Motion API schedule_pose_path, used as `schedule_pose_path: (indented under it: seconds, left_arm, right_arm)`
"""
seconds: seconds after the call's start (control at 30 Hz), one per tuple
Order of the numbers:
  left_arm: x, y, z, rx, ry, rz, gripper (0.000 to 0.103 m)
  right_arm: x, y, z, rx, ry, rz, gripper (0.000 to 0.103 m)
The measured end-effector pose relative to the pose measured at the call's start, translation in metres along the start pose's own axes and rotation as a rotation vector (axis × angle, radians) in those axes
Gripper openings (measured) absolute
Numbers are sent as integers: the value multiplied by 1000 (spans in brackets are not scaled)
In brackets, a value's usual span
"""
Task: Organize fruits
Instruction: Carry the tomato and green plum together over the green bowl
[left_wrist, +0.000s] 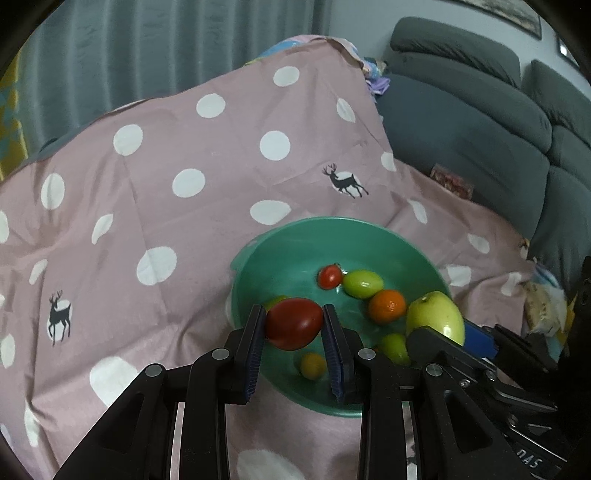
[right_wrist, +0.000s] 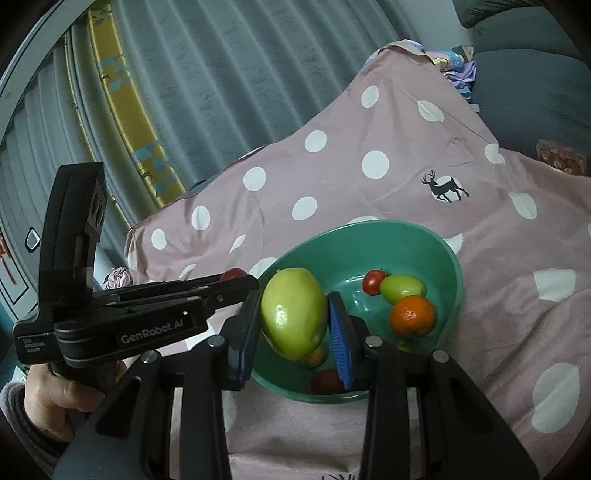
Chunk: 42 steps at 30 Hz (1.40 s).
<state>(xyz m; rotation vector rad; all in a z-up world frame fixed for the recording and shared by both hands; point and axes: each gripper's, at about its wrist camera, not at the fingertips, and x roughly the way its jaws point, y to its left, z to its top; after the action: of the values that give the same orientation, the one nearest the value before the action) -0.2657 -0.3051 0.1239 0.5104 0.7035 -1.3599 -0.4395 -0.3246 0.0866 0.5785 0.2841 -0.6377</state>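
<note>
**Fruit in both grippers, right over the bowl**

Fruit sorting is mid-carry from where I'm standing. The left hand-held gripper (left_wrist: 293, 325) is pinching a dark red tomato (left_wrist: 293, 323) between its blue ribbed pads, hovering above the near rim of the green bowl (left_wrist: 280, 236). The right hand-held gripper (right_wrist: 293, 321) has its pads pressed on a big green apple (right_wrist: 293, 312), also up over the bowl, just beside the other one.

Already sitting in the bowl: a small red tomato (left_wrist: 330, 277), a green oval fruit (left_wrist: 362, 283), an orange mandarin (left_wrist: 386, 305), a little yellow one (left_wrist: 312, 365), plus another green piece partly hidden behind the right gripper.

My guess is both pieces are being dropped in or lifted out; can't tell which. If it's a drop, the next move wants a low, gentle release, since that bowl looks like smooth hard plastic and everything round will roll. The tomato skin is glossy and probably soft, so easy on the squeeze. The apple is waxy and bulky and fills the jaws.

All of this sits on a pink polka-dot cloth (left_wrist: 166, 221) with deer prints, rumpled and soft, so the bowl may tip a bit.
</note>
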Motion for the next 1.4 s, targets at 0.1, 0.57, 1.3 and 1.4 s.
schedule_pose_path:
  seconds: [0.1,0.57,1.3,1.4]
  left_arm:
    - [5,-4,0,16,14,10,31]
    - [23,-17,3,67,76,41,31]
    - [37,-33,6,172,120,88,31]
    - [38,-32,5,174,127,90,31]
  right_arm:
    - [-1,-1,0,6,-2,-1,36]
    - [-6,-4,3,-10,-14,-73,36]
    - [-1,-9,2,-9,20,-105,36]
    - [-1,-9,2,-10,22,-105,36]
